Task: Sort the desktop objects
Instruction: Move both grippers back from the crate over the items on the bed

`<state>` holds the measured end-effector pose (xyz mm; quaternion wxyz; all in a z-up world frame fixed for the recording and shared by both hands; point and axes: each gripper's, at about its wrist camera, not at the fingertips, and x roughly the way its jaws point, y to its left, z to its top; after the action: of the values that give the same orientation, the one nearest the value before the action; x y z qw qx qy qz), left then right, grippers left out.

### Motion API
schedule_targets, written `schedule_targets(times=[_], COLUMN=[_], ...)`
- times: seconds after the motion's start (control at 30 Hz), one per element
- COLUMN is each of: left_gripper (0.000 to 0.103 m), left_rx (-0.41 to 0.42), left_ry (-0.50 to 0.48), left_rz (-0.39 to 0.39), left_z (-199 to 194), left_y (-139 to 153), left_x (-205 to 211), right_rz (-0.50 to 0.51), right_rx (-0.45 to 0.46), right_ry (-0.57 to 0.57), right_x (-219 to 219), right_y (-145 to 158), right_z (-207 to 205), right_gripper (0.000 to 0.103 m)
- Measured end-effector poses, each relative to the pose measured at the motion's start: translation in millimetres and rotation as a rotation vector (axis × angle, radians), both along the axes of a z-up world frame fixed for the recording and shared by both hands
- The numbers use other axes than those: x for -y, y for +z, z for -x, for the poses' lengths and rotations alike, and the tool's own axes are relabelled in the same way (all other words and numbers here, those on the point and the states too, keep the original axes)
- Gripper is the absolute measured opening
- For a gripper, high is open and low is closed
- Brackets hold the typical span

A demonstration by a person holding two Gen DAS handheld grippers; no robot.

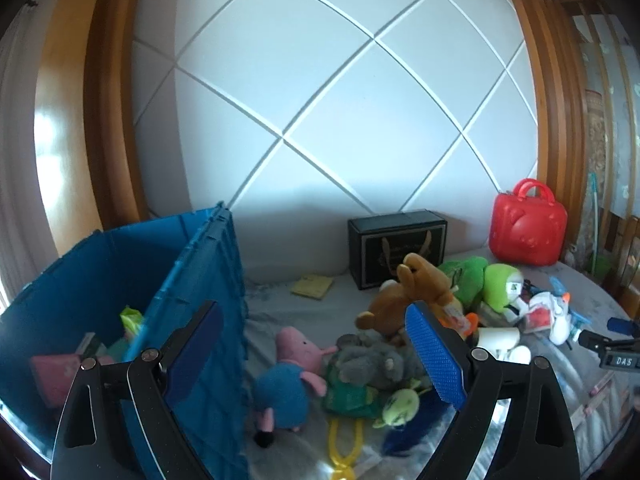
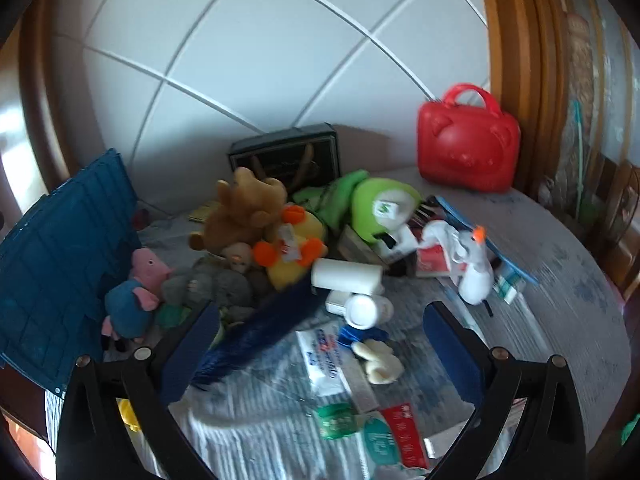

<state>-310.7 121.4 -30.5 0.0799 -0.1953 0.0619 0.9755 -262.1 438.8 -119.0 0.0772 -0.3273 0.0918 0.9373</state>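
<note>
Two grippers are seen spread wide over a cluttered table, nothing held between the pads of either. The left gripper [image 1: 320, 344] hangs by the blue crate [image 1: 120, 280], its left finger in front of the crate wall, so part of what lies inside is blocked; a pink box [image 1: 52, 376] and something pale green [image 1: 132, 318] can be made out in there, the rest cannot be told. Beside the crate, a pink pig toy [image 1: 288, 380] in a blue top lies on the grey tablecloth [image 1: 288, 308], touching a grey plush toy [image 1: 372, 364]. A brown bear [image 1: 404, 292] sits on the heap behind, partly covered by the right finger. A yellow ring [image 1: 344, 444] is cut off by the bottom edge.

The right gripper [image 2: 320, 348] is held above a dark blue feather-like thing [image 2: 256, 332], blurred and hard to name. A white bottle [image 2: 346, 276] lies on its side just behind a second white bottle [image 2: 366, 310]. A yellow duck [image 2: 290, 248] leans against the bear, a green plush toy [image 2: 376, 204] behind it. A black box [image 2: 288, 156] is half hidden by the bear. A red case [image 2: 466, 148] stands upright at the back, well apart from the heap. Printed packets [image 2: 384, 436] near the bottom are too blurred to read.
</note>
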Motion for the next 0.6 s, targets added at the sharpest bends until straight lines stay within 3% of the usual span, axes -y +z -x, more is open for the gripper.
schedule_targets(times=[0.33,0.6], left_gripper=[0.093,0.093], left_rx=[0.123,0.182], left_ry=[-0.028,-0.1], left_rz=[0.001,0.022], left_z=[-1,5], left_y=[-62,-87], left_x=[-99,-132], right_rz=[0.044,-0.006], right_rx=[0.171,0.367], right_ry=[0.132,0.265], right_x=[-87,-38], right_y=[-50,-131], right_z=[3,-17], right_gripper=[0.103,0.103])
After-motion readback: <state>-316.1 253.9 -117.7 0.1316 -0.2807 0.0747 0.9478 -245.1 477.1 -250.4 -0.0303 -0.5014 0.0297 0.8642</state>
